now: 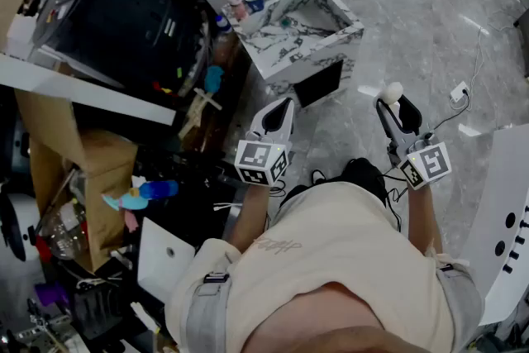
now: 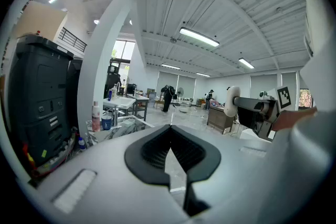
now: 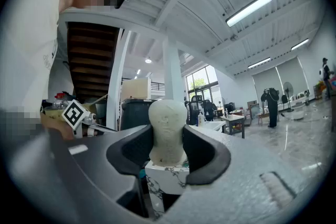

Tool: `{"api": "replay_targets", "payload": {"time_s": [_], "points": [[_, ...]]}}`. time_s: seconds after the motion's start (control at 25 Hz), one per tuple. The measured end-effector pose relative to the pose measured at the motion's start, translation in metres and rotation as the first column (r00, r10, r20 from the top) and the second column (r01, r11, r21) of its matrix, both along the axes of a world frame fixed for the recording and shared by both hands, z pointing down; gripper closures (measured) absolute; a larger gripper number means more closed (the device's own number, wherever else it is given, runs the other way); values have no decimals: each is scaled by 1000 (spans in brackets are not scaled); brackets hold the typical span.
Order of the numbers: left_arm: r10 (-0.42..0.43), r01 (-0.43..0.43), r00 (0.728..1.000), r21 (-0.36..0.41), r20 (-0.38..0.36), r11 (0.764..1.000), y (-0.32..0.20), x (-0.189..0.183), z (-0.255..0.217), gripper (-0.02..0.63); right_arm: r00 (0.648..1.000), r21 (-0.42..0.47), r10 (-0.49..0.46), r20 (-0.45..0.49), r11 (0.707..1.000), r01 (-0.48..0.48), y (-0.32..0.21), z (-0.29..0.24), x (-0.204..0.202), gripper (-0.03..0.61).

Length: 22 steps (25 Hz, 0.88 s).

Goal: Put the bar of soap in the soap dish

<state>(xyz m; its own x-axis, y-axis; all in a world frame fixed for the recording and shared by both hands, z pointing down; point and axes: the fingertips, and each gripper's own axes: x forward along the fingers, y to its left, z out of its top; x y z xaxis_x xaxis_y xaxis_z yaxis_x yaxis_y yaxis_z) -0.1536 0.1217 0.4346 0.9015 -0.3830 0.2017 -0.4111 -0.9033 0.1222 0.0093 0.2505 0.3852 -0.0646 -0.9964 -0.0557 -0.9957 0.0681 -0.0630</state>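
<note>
Right now the person is standing on the near side of the marble sink unit and holding a gripper out toward it in each hand. The right gripper is clamping the bar of soap. In the right gripper view the pale, rounded bar is standing upright between the two dark pads. Both pads are pressing against its sides, and its domed top is rising above them. The soap is hanging in the air over the grey floor, to the right of the sink unit and nearer the person, well apart from its rim. From the right gripper view, the unit's veined marble wall is showing just below and behind the bar.

The left gripper is carrying nothing. In its own view the jaws are meeting tip to tip, with only floor showing through the narrow gap below the tips. It is hovering just in front of the sink unit's near corner, beside the dark opening under the basin.

A pink bottle and a blue container are standing at the unit's left edge (the left gripper view is showing them there too, side by side). A small teal thing is lying inside the basin, too small to tell what it is. Left of the unit, a large black bin is leaning among clutter.
</note>
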Motion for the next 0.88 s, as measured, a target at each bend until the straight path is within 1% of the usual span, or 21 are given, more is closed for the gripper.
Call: {"api": "replay_targets", "payload": {"time_s": [0.12,0.28,0.48,0.64,0.8,0.88], "points": [[-16,16,1000,1,-18,1000,-3,-1,-4,595,1000,10,-14,-20,1000,14,-3,-10,-1,399],[-22,22,1000,6,-18,1000,0,1,-8,595,999,17,-9,-37,1000,10,-4,-16,3,397],[-43,43,999,18,8,999,1,13,-9,595,1000,16,-7,-22,1000,7,-7,-10,22,397],[-65,65,997,24,31,998,-1,26,-18,595,999,5,-36,-10,999,36,-8,-7,37,397],[-90,88,995,67,29,994,-4,42,-32,595,998,10,-52,-32,999,52,-10,-7,60,397],[-124,122,992,52,29,991,-10,49,-26,595,997,9,-62,-49,998,62,-14,-1,71,397]]}}
